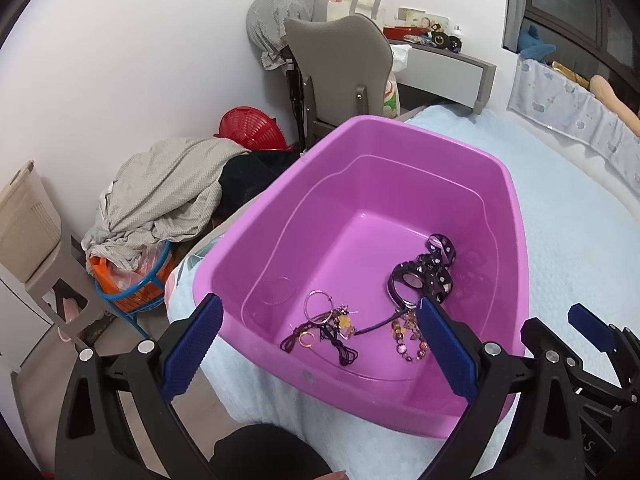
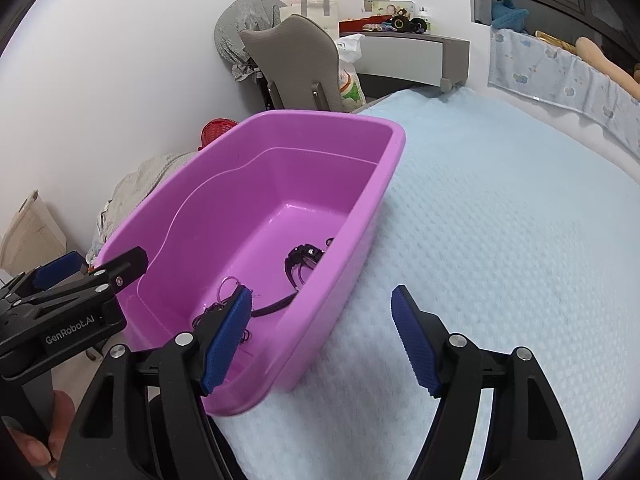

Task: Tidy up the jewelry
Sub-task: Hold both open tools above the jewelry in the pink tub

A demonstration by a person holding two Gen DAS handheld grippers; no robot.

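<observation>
My left tongs (image 1: 320, 344) spread wide over the purple tub (image 1: 248, 216), jewelry pile (image 1: 332, 326) right between the tips; right tongs (image 2: 322, 336) gaping too, straddling the tub's near wall over the bed (image 2: 500, 240)

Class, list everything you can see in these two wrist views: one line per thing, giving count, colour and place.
tub: one, purple, on the bed cover.
bed cover: one, pale blue, textured, under the tub.
watch: one, black with pale spots, tub floor, right side.
hoop ring: one, silvery, tub floor.
corded pieces: tangled, dark cord with gold bits, tub floor near front wall; count unclear.
beaded bracelet: one, pink and amber, partly behind a tool finger.
chair: one, grey, beyond the tub.
red basket: one, by the wall.
clothes pile: grey and black, left of the tub.
left tool: open, over the tub's near edge.
right tool: open, over the tub's right rim.
</observation>
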